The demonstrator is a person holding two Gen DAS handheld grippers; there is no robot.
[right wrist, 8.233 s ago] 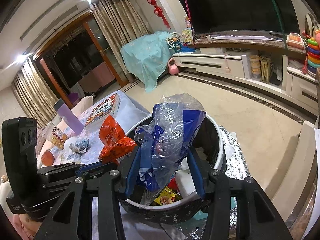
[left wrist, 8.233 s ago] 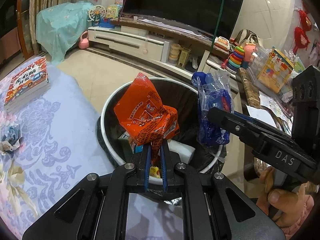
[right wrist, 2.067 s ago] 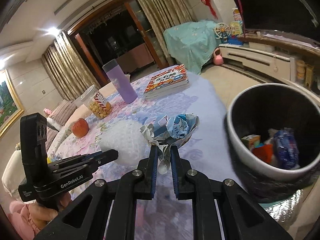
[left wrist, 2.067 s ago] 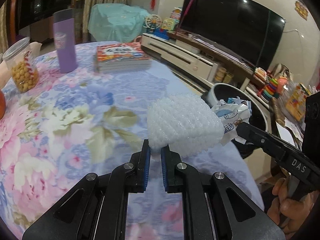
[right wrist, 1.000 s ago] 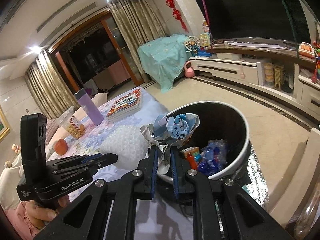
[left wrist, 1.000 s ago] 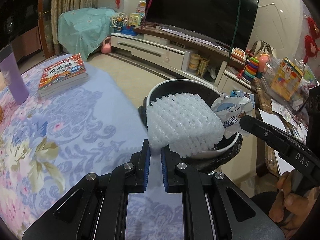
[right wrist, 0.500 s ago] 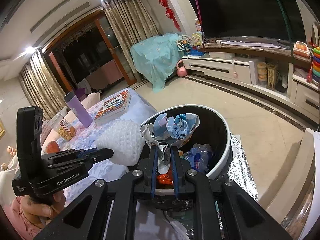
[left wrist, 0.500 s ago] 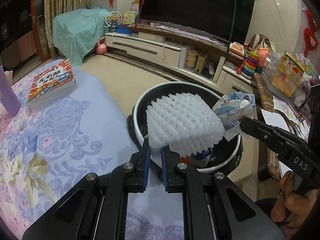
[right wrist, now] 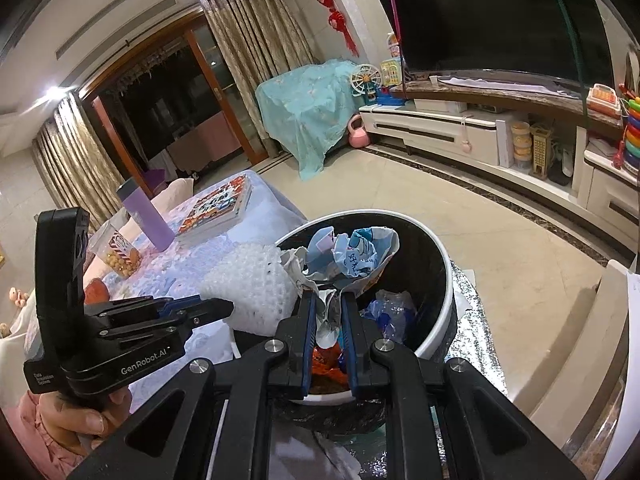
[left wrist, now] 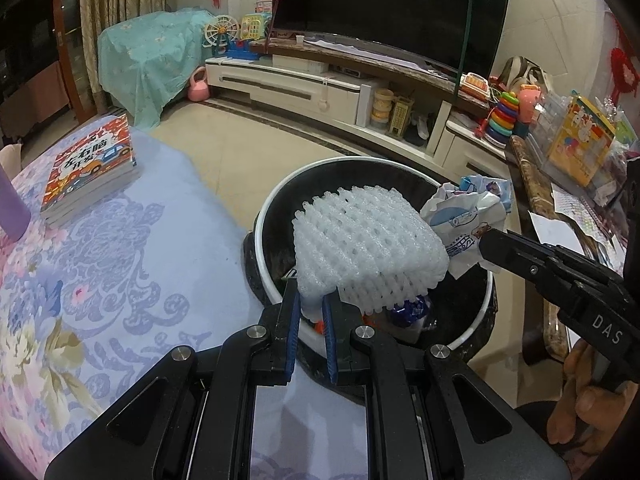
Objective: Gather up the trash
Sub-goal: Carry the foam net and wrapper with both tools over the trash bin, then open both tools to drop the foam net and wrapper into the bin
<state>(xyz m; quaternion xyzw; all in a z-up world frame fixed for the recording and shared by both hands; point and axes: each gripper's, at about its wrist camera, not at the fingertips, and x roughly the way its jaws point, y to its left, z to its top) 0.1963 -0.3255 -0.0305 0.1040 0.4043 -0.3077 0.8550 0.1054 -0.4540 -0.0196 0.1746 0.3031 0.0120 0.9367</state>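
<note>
My left gripper (left wrist: 310, 300) is shut on a white foam net sleeve (left wrist: 364, 244), which hangs over the round white-rimmed trash bin (left wrist: 264, 216). My right gripper (right wrist: 328, 300) is shut on a crumpled blue-and-white wrapper (right wrist: 352, 254), also above the trash bin (right wrist: 444, 264). Each gripper shows in the other's view: the right gripper (left wrist: 486, 248) comes in from the right with the wrapper (left wrist: 464, 216), the left gripper (right wrist: 224, 308) from the left with the foam net (right wrist: 250, 280). Orange and blue bags (right wrist: 392, 312) lie inside the bin.
A floral-clothed table (left wrist: 100, 272) sits left of the bin, with stacked books (left wrist: 88, 168), a purple bottle (right wrist: 146, 216) and a snack jar (right wrist: 116, 250). A TV stand (left wrist: 304, 80) and a toy-filled shelf (left wrist: 560, 148) stand beyond. Silver foil (right wrist: 472, 320) lies under the bin.
Both grippers have moved from the table's edge to over the bin, still holding the foam net and the wrapper. The bin now sits lower and more central in both views.
</note>
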